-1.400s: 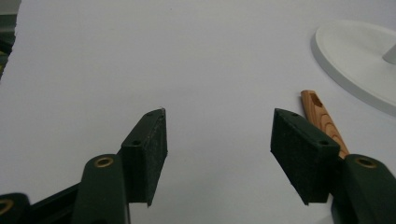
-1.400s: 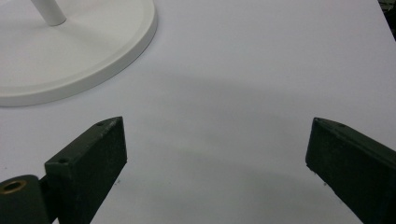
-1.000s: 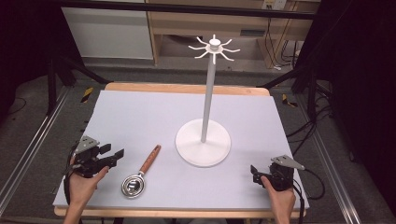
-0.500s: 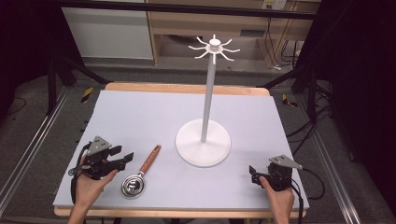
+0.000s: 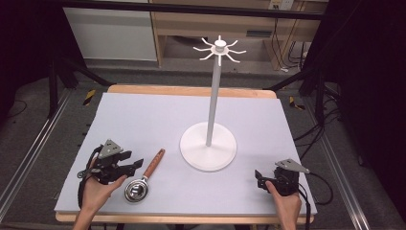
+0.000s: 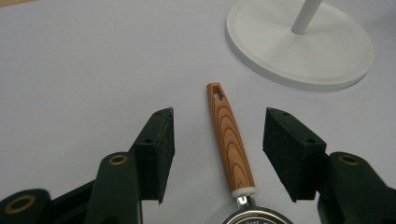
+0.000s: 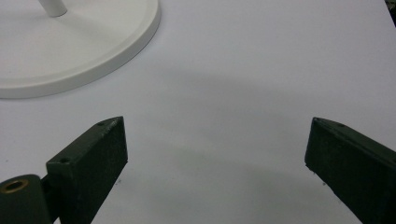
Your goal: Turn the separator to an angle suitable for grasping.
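Tongs (image 6: 218, 154) straddle strainer handle (image 6: 229, 135), untouched, held low.

Left gripper view: strainer (image 6: 252, 215) bowl cut off at bottom edge; stand (image 6: 299, 44) pole cropped at top.

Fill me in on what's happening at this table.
A person holds a gripper in each hand. The left gripper has just been closing its jaws around the wooden handle of a small steel strainer that lies flat on the pale lilac table mat, but the pads have not yet touched it. The right gripper waits open on the mat, holding nothing. A tall white stand with hooks at its top rises between them, its hooks bare.
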Demonstrator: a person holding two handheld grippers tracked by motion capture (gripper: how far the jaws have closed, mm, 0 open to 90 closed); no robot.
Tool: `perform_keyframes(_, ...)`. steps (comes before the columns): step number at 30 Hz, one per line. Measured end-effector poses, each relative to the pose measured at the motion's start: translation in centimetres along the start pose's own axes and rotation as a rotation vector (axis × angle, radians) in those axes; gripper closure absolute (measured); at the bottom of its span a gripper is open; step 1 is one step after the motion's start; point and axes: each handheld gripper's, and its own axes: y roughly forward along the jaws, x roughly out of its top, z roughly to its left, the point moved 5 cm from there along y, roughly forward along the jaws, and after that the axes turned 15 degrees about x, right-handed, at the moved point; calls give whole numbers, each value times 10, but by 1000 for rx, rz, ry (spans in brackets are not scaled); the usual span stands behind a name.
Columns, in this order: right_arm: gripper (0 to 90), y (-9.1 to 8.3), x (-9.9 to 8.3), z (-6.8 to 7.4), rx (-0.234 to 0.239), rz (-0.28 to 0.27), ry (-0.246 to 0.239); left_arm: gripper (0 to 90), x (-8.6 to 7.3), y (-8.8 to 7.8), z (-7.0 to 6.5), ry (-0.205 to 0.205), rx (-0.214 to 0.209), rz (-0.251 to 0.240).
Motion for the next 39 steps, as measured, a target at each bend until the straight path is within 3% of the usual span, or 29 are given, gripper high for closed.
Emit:
perform_keyframes(4, 63, -1, 0, -1, 0, -1, 0, 450, 3, 3, -4, 15, -7, 20)
perform_keyframes(9, 63, -1, 0, -1, 1, 0, 6, 478, 7, 8, -13, 73, -16, 58)
perform_keyframes(17, 63, 0, 0, -1, 3, 1, 10, 518, 11, 19, -20, 109, -14, 108)
perform_keyframes(24, 63, 1, 0, 0, 11, 7, 12, 520, 13, 25, -22, 126, -16, 131)
perform_keyframes(31, 63, 1, 0, 0, 12, 10, 13, 535, 7, 39, -27, 131, -16, 195)
perform_keyframes(39, 63, 1, 0, 0, 14, 12, 14, 566, 1, 47, -32, 140, -17, 222)
